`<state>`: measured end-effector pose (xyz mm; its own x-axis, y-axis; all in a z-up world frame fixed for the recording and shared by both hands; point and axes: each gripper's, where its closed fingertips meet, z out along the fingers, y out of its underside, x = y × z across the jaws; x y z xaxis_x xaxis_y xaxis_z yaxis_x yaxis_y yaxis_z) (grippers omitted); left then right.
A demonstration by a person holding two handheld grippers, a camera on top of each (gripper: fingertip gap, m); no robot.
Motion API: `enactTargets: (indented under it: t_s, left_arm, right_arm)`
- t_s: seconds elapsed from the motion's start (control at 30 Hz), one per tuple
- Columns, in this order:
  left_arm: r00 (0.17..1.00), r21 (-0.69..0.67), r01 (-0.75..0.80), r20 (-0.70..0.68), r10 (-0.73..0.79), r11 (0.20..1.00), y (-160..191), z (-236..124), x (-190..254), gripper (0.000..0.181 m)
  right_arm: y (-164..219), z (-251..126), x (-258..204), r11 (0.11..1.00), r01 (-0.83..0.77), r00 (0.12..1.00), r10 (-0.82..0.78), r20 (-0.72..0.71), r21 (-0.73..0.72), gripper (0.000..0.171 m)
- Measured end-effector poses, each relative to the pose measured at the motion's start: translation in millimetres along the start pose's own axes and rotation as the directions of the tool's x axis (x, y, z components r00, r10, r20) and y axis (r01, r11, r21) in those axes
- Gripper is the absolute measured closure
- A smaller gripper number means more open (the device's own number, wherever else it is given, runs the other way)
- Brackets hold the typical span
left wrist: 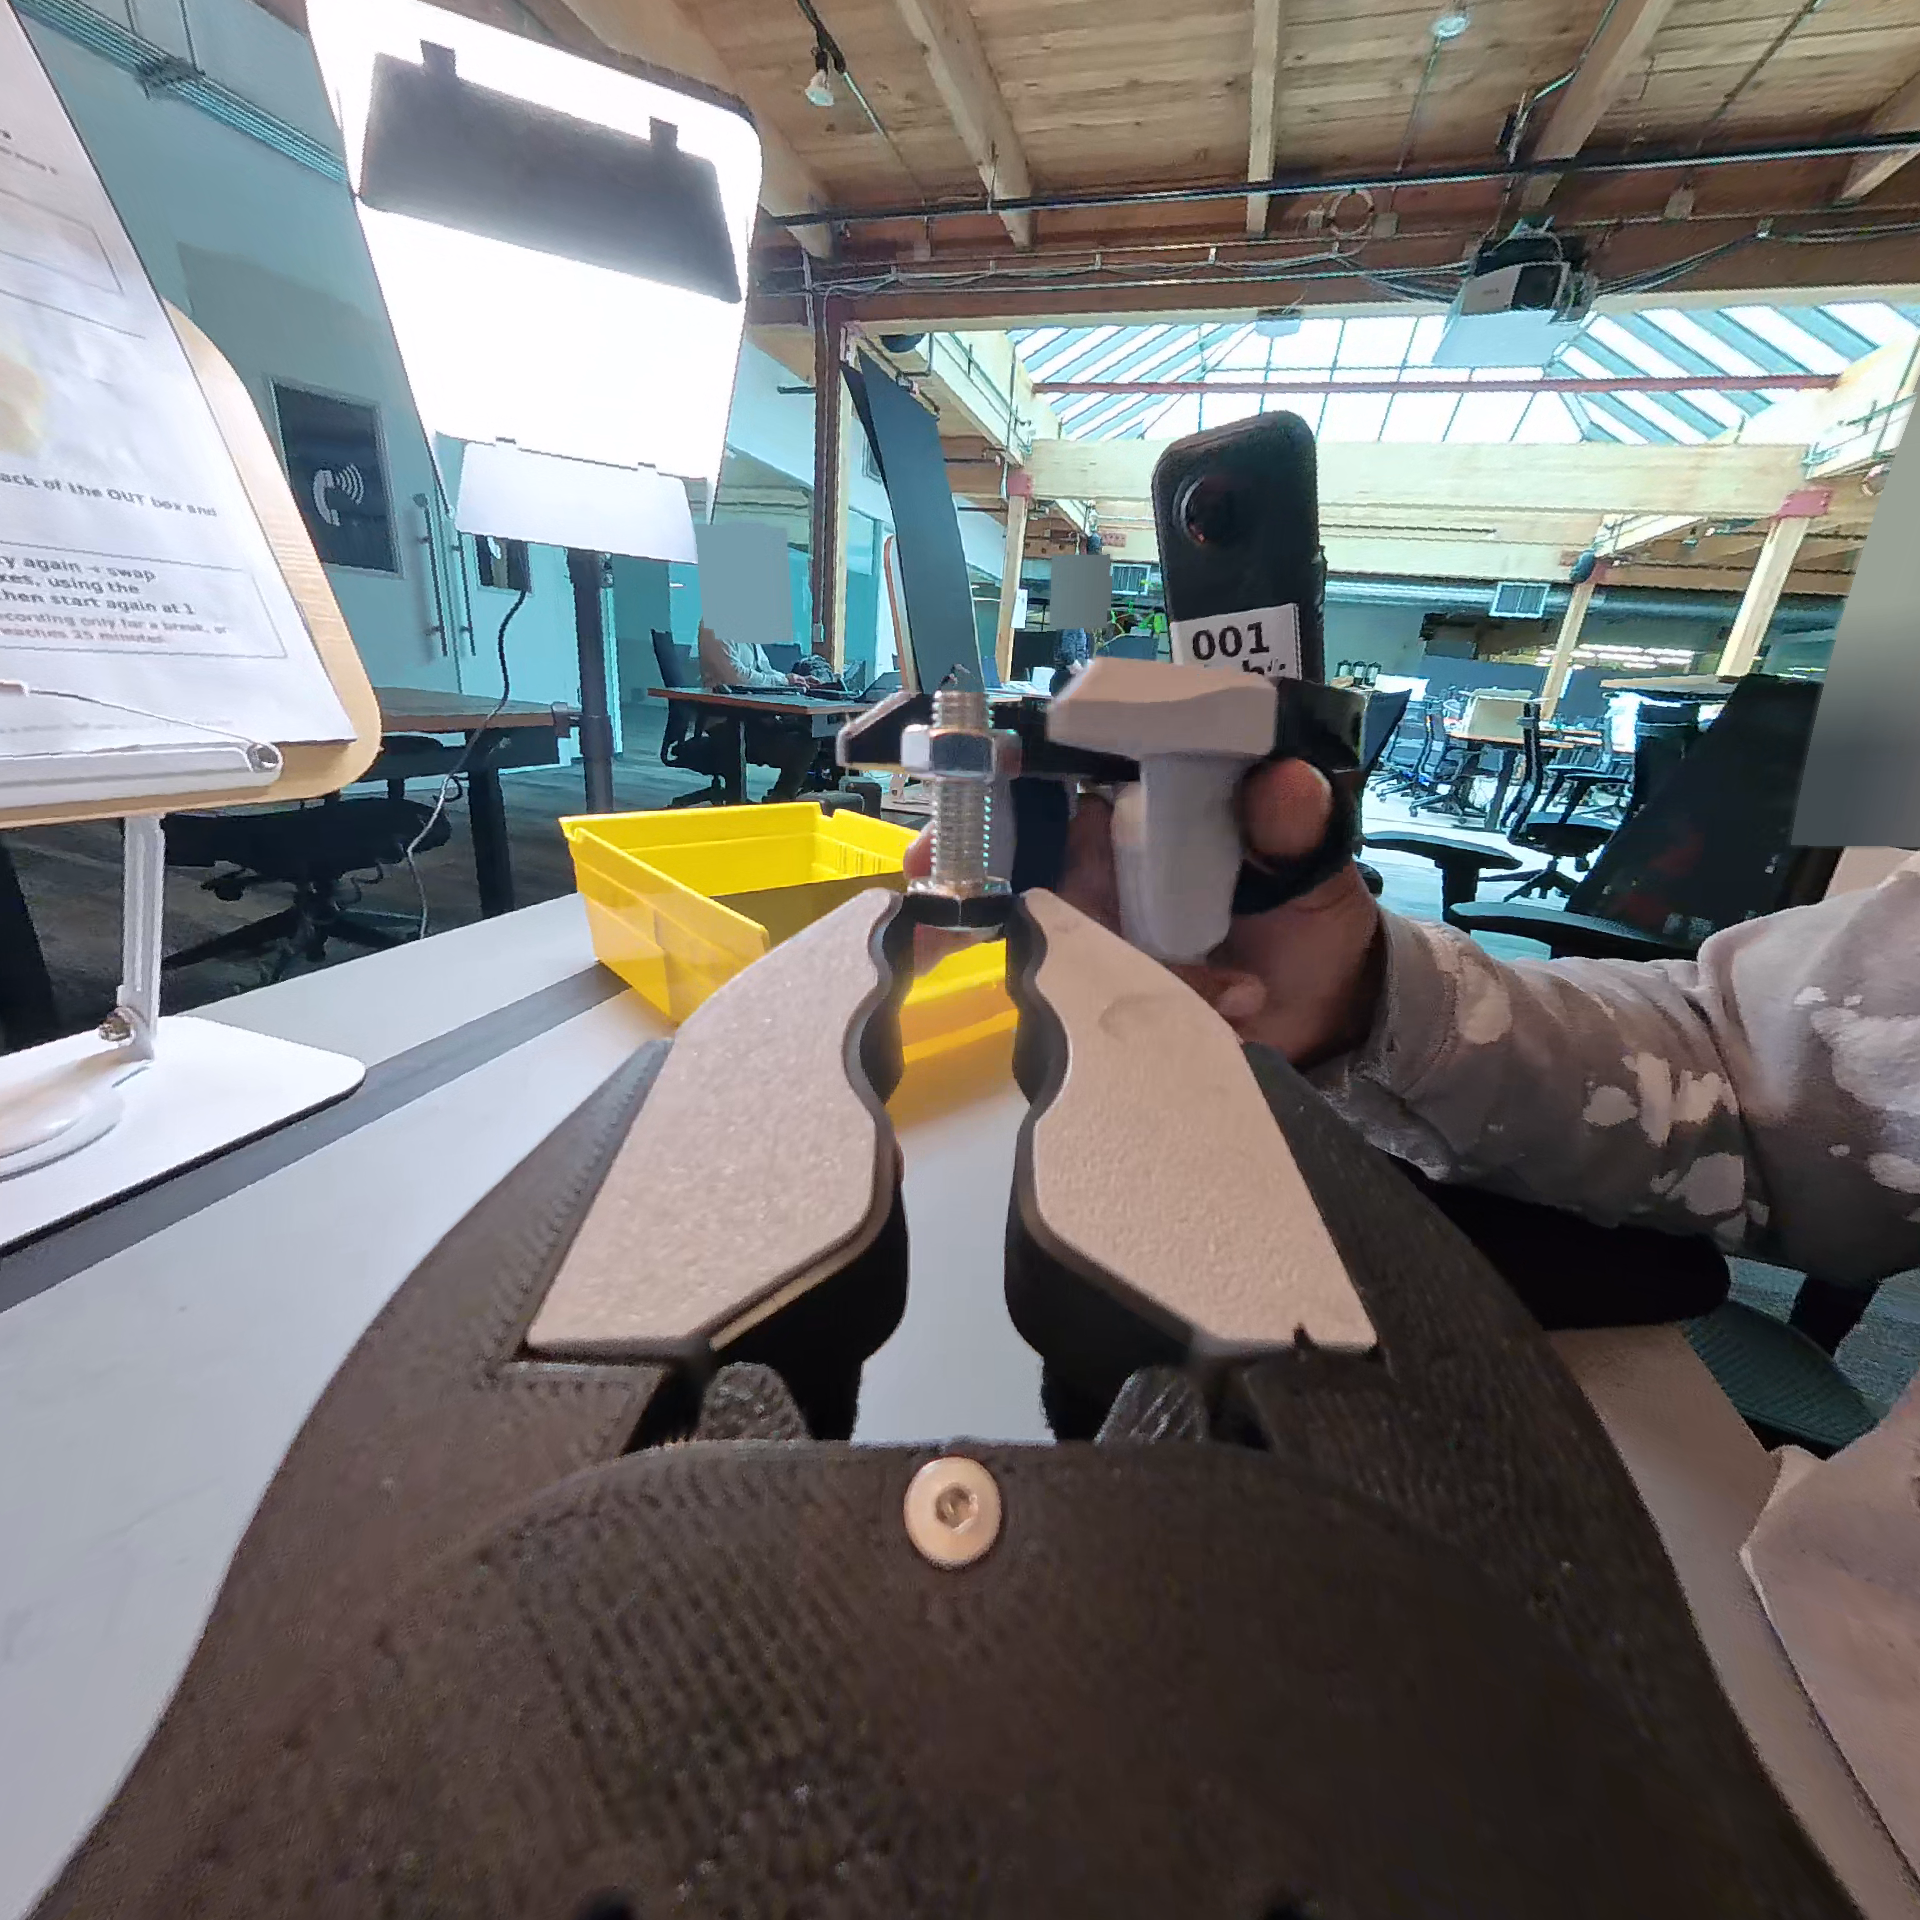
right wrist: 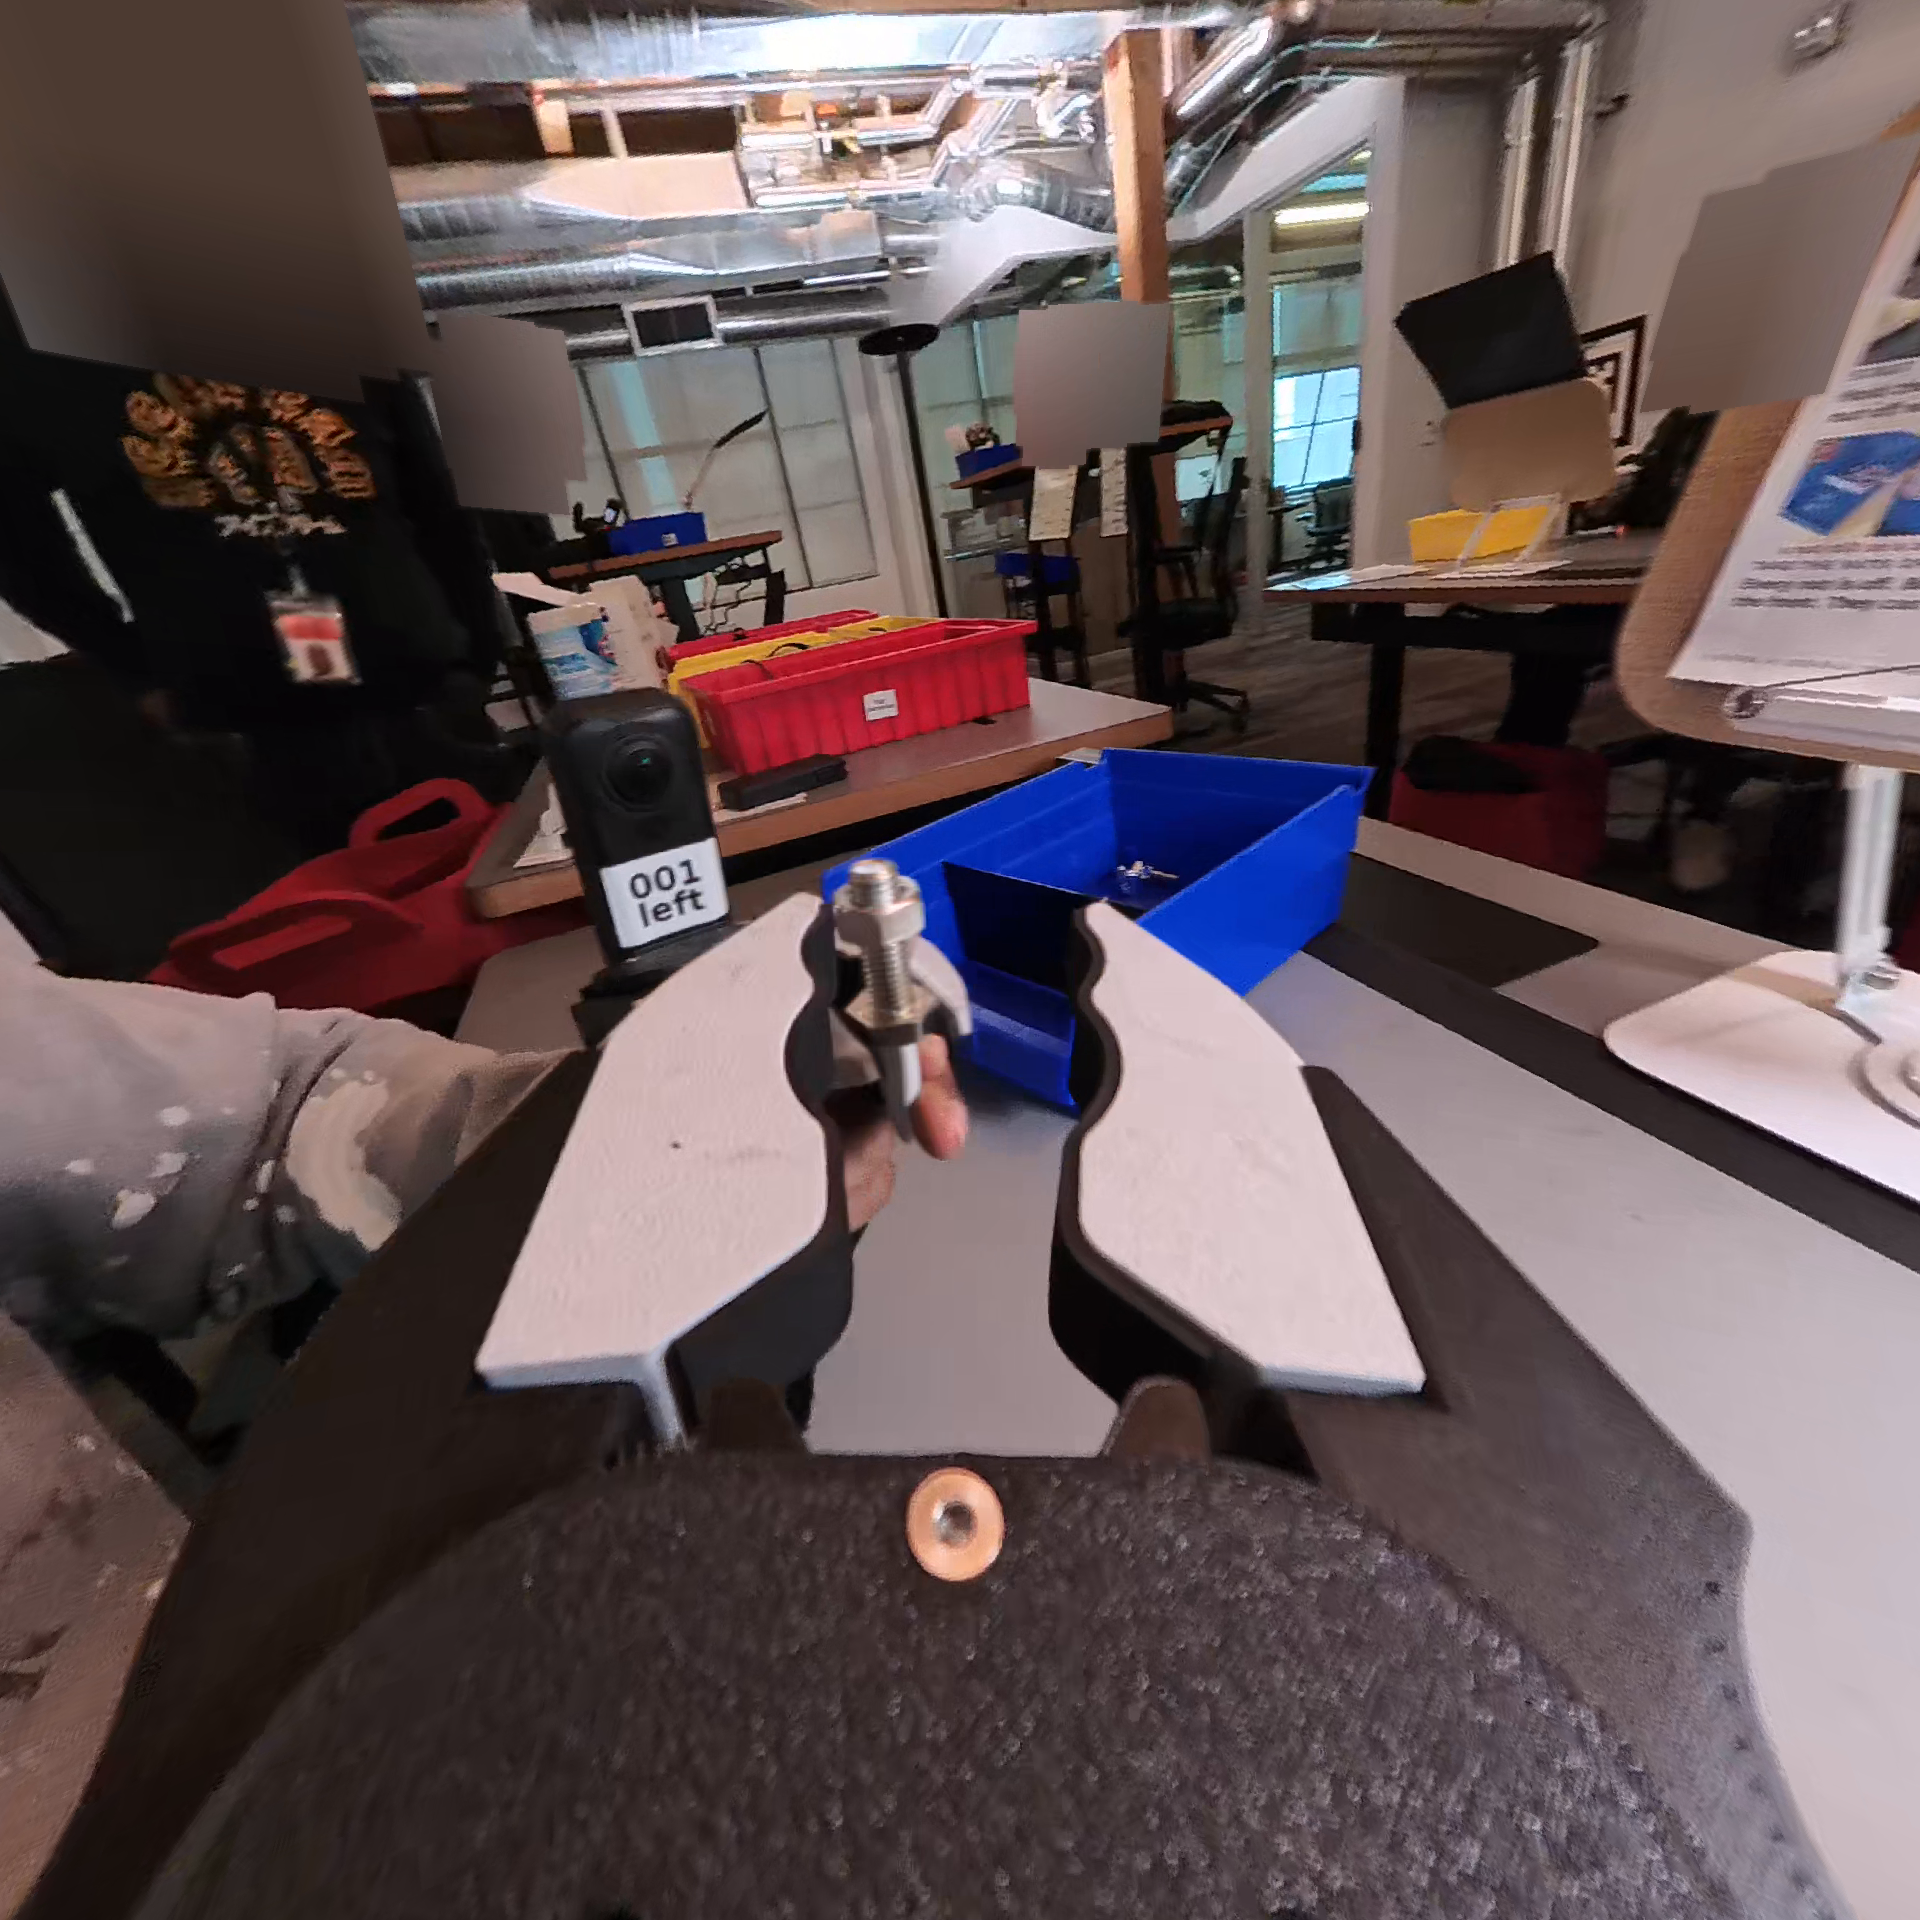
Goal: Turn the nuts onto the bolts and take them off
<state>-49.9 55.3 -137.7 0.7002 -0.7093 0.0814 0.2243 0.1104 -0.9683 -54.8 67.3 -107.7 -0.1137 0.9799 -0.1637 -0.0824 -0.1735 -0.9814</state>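
- Silver bolt [left wrist: 961, 821] and silver nut [left wrist: 958, 753].
- Left gripper [left wrist: 958, 914]: pale grey fingers on a black textured body.
- Bright yellow bin [left wrist: 665, 883].
- Deep blue bin [right wrist: 1236, 862].
- Red crate [right wrist: 862, 691].
- Grey sleeve [left wrist: 1621, 1060] with white splotches.
- Light grey table [left wrist: 156, 1455] crossed by a dark stripe.

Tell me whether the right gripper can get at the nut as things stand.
Probably yes: the nut already sits between the open fingers of the right gripper, and the left gripper grips the bolt lower down, by its head.
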Motion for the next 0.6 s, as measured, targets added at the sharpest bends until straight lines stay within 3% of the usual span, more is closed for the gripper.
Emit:
enactTargets:
  t_s: [0.13, 0.2, 0.23, 0.4, 0.5, 0.53, 0.57, 0.6]
  left_arm:
    - [1.0, 0.0, -0.004, 0.004, 0.004, 1.0, -1.3, 0.4, 1.6, 0.163]
    - [1.0, 0.022, 0.012, -0.01, -0.012, 1.0, -5.2, -2.3, 0.4, 0.163]
    - [1.0, 0.019, 0.002, -0.003, -0.002, 1.0, -5.7, -2.5, -0.4, 0.163]
    - [1.0, 0.004, 0.0, 0.0, 0.0, 1.0, -0.7, -0.5, 0.2, 0.163]
    - [1.0, 0.0, -0.003, -0.002, 0.003, 1.0, -0.6, 0.4, 2.0, 0.163]
    - [1.0, 0.005, 0.007, 0.0, -0.007, 1.0, -1.6, -0.5, 0.5, 0.163]
    - [1.0, 0.022, 0.012, -0.016, -0.011, 1.0, -4.6, -2.2, 1.3, 0.163]
    - [1.0, 0.021, 0.006, -0.009, -0.006, 1.0, -5.7, -2.6, 0.6, 0.163]
  right_arm:
    - [6.5, 4.9, -1.5, 1.0, 0.012, 1.0, -0.012, -0.008, -0.027, 0.13]
    - [1.9, -0.9, 11.0, 1.0, -0.01, 0.998, 0.009, -0.063, -0.003, 0.151]
    - [-1.1, -4.5, 16.9, 1.0, -0.002, 0.996, 0.003, -0.087, 0.013, 0.152]
    - [0.4, 1.5, -0.7, 1.0, 0.005, 1.0, -0.005, -0.007, -0.006, 0.131]
    - [5.2, 5.3, -2.6, 1.0, 0.011, 1.0, -0.011, -0.009, -0.023, 0.131]
    - [4.4, 3.7, 0.3, 1.0, 0.001, 1.0, -0.001, -0.012, -0.02, 0.132]
    - [2.5, 0.4, 8.2, 1.0, -0.016, 0.999, 0.015, -0.049, -0.009, 0.149]
    - [-1.1, -3.7, 16.4, 1.0, -0.011, 0.996, 0.012, -0.083, 0.015, 0.152]
